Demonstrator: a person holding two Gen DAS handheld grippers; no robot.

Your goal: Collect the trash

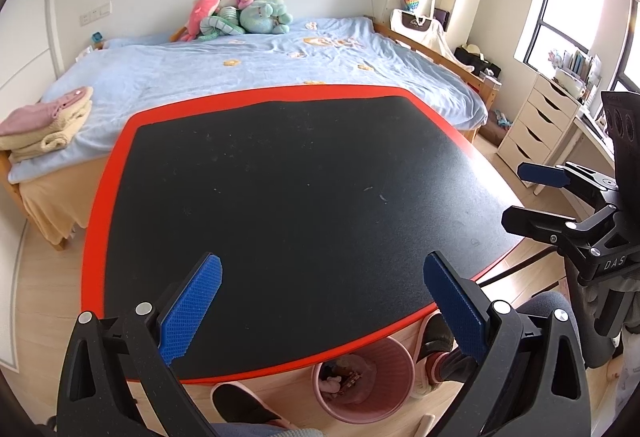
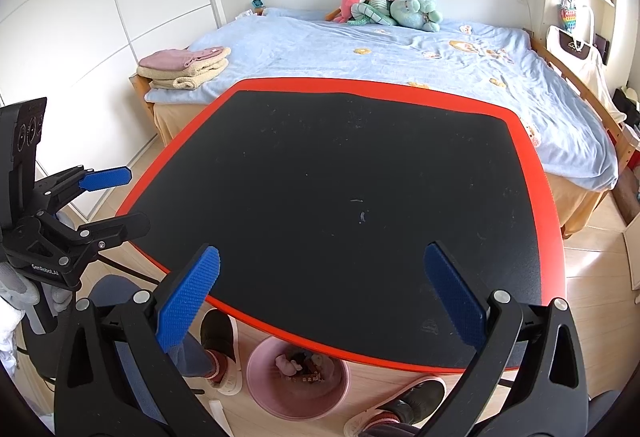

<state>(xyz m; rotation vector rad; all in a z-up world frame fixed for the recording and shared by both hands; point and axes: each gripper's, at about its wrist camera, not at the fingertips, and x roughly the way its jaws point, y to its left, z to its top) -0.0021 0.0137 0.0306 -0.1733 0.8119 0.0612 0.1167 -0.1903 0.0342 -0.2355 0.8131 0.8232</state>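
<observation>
Left wrist view: left gripper [image 1: 322, 301] spread wide, blue pads [image 1: 192, 311] apart, nothing between them; it hangs above the near edge of the black table [image 1: 280, 189] with its red rim. Right gripper [image 1: 528, 197] shows at the right edge, likewise wide apart and holding nothing. Pink bin [image 1: 362, 381] stands on the floor under the table's near edge; trash [image 1: 340, 383] lies inside it. Bed [image 1: 256, 73] beyond the table, plush toys [image 1: 240, 13] at its far end.

Right wrist view: right gripper [image 2: 320, 295] wide apart, nothing held, above the table's near edge. Pink bin below with trash in it, between two shoes [image 2: 218, 347].
</observation>
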